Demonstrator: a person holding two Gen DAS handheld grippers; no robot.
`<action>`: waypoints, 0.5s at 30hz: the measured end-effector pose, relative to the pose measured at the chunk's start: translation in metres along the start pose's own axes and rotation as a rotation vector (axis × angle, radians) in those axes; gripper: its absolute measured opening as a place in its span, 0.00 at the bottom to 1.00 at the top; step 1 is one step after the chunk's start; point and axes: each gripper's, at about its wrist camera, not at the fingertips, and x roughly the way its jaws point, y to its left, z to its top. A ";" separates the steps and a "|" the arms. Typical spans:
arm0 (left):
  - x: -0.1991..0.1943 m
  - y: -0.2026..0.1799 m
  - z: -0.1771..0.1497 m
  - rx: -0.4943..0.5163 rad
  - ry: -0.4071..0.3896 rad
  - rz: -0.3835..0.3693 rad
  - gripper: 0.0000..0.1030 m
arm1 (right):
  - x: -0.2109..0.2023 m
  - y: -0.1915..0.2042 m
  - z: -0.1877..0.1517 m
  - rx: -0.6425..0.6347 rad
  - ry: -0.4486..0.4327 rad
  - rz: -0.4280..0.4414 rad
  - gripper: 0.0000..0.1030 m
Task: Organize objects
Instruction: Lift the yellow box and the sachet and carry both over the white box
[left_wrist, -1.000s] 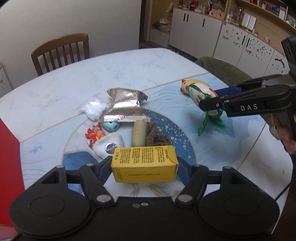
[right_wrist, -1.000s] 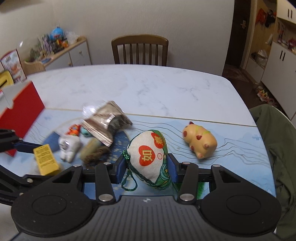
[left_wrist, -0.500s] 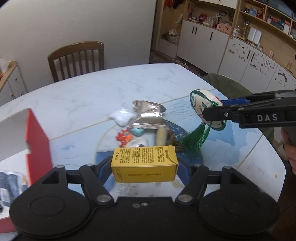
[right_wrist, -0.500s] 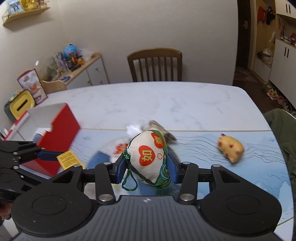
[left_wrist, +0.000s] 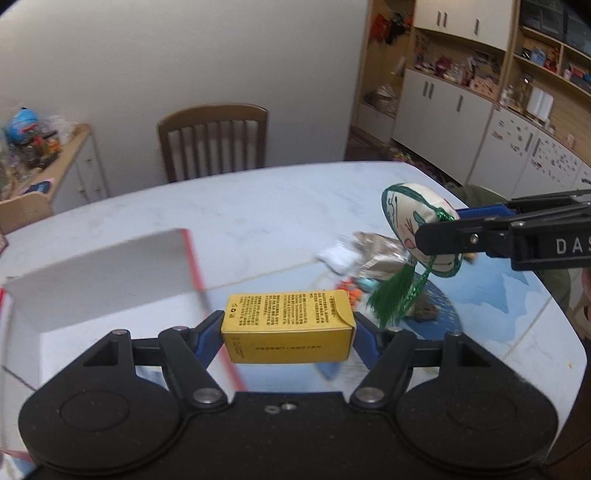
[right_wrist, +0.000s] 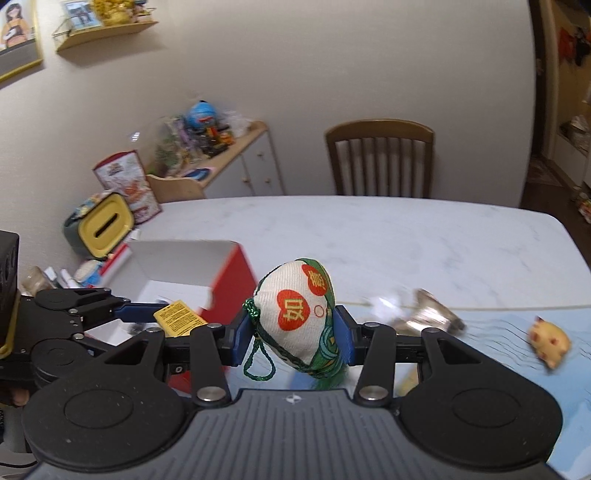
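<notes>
My left gripper is shut on a yellow box, held lengthwise above the right wall of the red storage box. That yellow box also shows at the left of the right wrist view, over the red storage box. My right gripper is shut on a white, red and green sachet with a green cord loop. In the left wrist view the sachet hangs in the air at the right, its green tassel dangling above the table.
On the blue mat lie a silver foil bag, a white packet and small toys. A yellow pig toy lies far right. A wooden chair stands behind the table; a side cabinet is at the left.
Both grippers have lifted and swung left with their loads. The red storage box has come into view and now sits under the yellow box. The mat items have dropped away to the right.
</notes>
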 end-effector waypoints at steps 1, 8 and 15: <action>-0.003 0.008 0.001 -0.005 -0.008 0.010 0.68 | 0.003 0.008 0.004 -0.007 -0.001 0.008 0.44; -0.021 0.061 0.005 -0.054 -0.043 0.078 0.68 | 0.027 0.057 0.030 -0.039 -0.011 0.052 0.44; -0.024 0.110 0.007 -0.089 -0.048 0.169 0.68 | 0.055 0.092 0.054 -0.036 -0.015 0.098 0.44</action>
